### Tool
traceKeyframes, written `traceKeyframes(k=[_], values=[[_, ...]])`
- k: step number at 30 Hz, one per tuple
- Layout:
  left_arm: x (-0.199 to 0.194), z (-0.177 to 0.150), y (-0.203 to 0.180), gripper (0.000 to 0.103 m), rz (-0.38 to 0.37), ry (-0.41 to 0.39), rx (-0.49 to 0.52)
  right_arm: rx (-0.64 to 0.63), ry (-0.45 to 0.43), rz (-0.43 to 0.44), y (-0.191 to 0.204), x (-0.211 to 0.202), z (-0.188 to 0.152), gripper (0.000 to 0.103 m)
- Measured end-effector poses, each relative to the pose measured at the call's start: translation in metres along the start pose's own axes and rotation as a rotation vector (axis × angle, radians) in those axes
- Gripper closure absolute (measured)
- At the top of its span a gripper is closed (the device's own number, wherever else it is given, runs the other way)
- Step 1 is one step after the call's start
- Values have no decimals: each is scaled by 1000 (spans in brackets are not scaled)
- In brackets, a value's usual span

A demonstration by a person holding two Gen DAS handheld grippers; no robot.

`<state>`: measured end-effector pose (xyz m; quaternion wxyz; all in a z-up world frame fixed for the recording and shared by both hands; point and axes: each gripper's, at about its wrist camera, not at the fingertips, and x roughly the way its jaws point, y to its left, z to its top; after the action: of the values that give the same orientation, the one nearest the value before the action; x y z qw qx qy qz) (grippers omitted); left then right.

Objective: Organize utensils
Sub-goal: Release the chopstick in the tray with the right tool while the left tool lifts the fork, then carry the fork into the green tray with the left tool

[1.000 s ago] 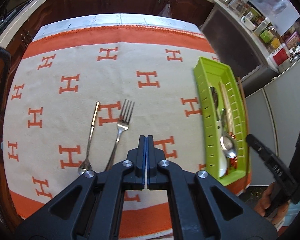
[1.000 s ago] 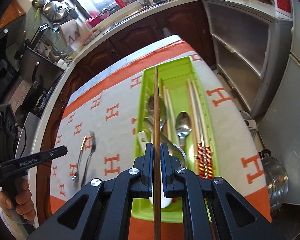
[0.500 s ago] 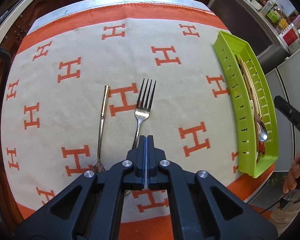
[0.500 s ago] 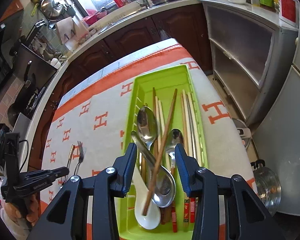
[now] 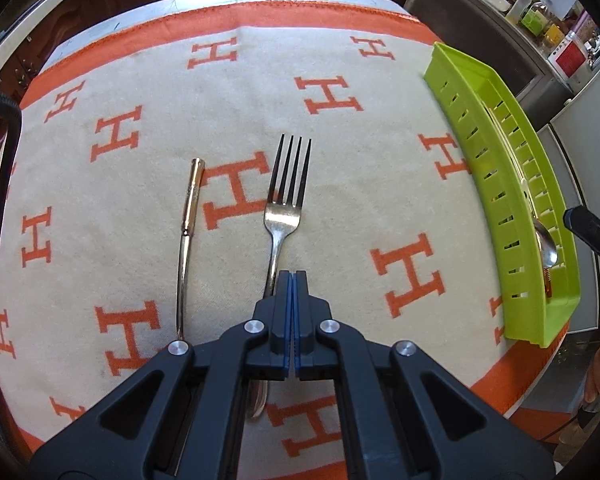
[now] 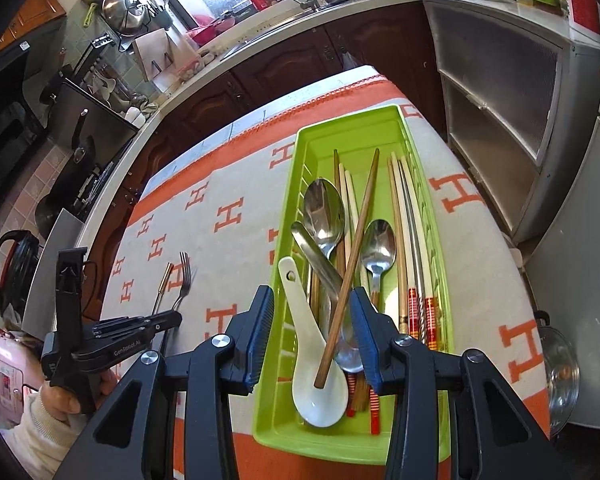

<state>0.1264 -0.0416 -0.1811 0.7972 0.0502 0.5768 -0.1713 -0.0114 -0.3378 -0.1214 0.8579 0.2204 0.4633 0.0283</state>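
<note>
A steel fork (image 5: 286, 200) lies on the orange and cream cloth (image 5: 340, 184), tines pointing away. A gold-handled spoon (image 5: 188, 236) lies to its left. My left gripper (image 5: 293, 276) is shut and empty, its tips just above the fork's handle. The green utensil tray (image 6: 380, 124) holds spoons, chopsticks and a white ceramic spoon (image 6: 312, 356). A brown chopstick (image 6: 352, 260) lies slanted across them. My right gripper (image 6: 314, 332) is open and empty above the tray's near end. The fork (image 6: 183, 278) and my left gripper (image 6: 176, 316) also show in the right wrist view.
The tray (image 5: 500, 184) sits at the cloth's right edge, by the table edge. Dark cabinets and a countertop with a sink (image 6: 284, 12) run behind the table. A grey cabinet (image 6: 500, 92) stands to the right. A pot (image 6: 560, 372) sits on the floor at the right.
My right gripper opened and dropped the brown chopstick into the tray. My left gripper moved forward and lower over the fork, staying shut.
</note>
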Motion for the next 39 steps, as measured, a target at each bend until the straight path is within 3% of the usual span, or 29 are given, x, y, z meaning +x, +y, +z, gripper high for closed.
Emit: traceKeyframes(k=[21,23,25,27,34,36,38,39], values=[[-19,-2,7,102,42,-98,-20,38,40,20,-11,14,-12,63],[-16,-1,13,94,25,-78,-29,39,39,22,-11,14,-12,63],[-13,-3,14,75,17,-72,-23,41,38,24,-11,13,-13,63],[-13,-4,13,70,33,-82,-7,42,37,23,-10,13,-12,63],[-7,-8,9,71,44,-82,46,46,33,26,-10,12,-13,63],[-7,-8,8,80,60,-89,53,48,32,27,-11,11,-14,64],[-7,-7,11,101,62,-93,41,47,32,29,-10,11,-13,64],[-6,-6,12,101,63,-91,35,48,33,30,-11,11,-14,64]])
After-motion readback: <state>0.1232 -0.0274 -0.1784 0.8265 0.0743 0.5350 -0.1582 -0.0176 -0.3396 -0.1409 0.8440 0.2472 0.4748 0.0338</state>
